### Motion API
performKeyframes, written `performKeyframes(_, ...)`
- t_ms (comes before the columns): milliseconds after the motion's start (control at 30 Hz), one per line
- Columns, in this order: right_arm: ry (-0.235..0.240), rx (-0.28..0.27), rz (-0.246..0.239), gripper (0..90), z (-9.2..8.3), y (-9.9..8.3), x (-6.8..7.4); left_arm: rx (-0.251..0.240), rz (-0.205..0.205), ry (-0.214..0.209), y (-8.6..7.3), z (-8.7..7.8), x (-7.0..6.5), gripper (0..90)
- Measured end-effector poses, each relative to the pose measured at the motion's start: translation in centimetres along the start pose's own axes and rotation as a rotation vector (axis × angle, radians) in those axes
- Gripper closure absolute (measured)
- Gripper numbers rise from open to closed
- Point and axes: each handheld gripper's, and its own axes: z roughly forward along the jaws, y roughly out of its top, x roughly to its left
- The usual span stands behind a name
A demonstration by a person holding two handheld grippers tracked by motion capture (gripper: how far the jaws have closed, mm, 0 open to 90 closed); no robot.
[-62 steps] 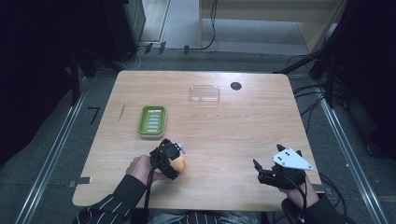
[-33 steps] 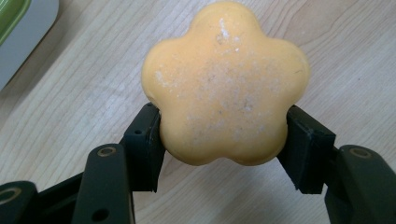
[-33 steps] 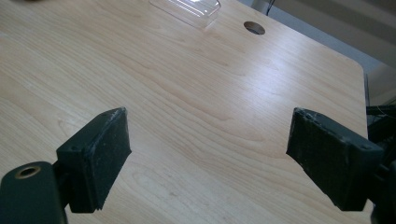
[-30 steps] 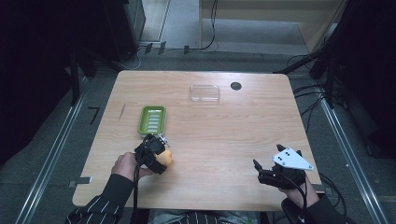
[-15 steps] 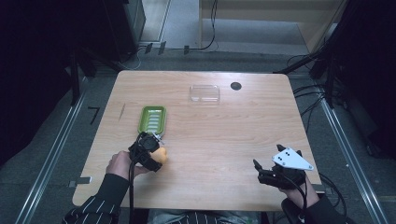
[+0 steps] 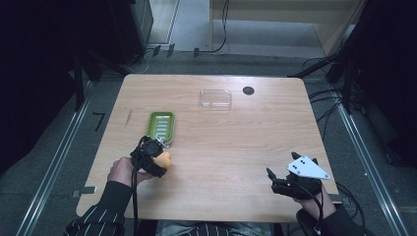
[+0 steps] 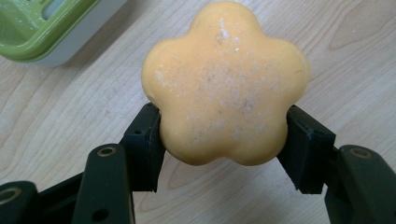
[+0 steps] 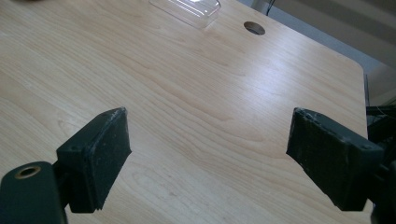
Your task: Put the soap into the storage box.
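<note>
Orange soap nearer green dish now

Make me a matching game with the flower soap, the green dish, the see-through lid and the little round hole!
Things:
1. flower soap
2. green dish
3. see-through lid
4. round hole

Places:
A. at the table's far edge, right of the lid
B. squeezed in the left claw
C. lying beside the hole, nothing in it
D. just beyond the soap, on the left side

Pairs: 1-B, 2-D, 3-C, 4-A
</note>
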Motion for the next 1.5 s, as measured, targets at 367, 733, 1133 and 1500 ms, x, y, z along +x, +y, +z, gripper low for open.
performKeyframes(367,-0.001,0.000,-0.002,13.7,0.0,0.0,0.0,-0.018,-0.039,0.018,0.0,0.0,1.3,39.6)
performKeyframes(733,-0.002,0.001,-0.001,13.7,0.0,0.0,0.0,-0.036,-0.062,0.034,1.2,-0.1,2.4,39.6)
performKeyframes(1133,-0.003,0.002,-0.005,13.7,0.0,0.0,0.0,-0.076,-0.087,0.036,2.7,-0.7,3.4,39.6)
performKeyframes(1500,-0.002,0.003,-0.002,13.7,0.1,0.0,0.0,-0.094,-0.107,0.047,3.4,-1.3,4.4,39.6)
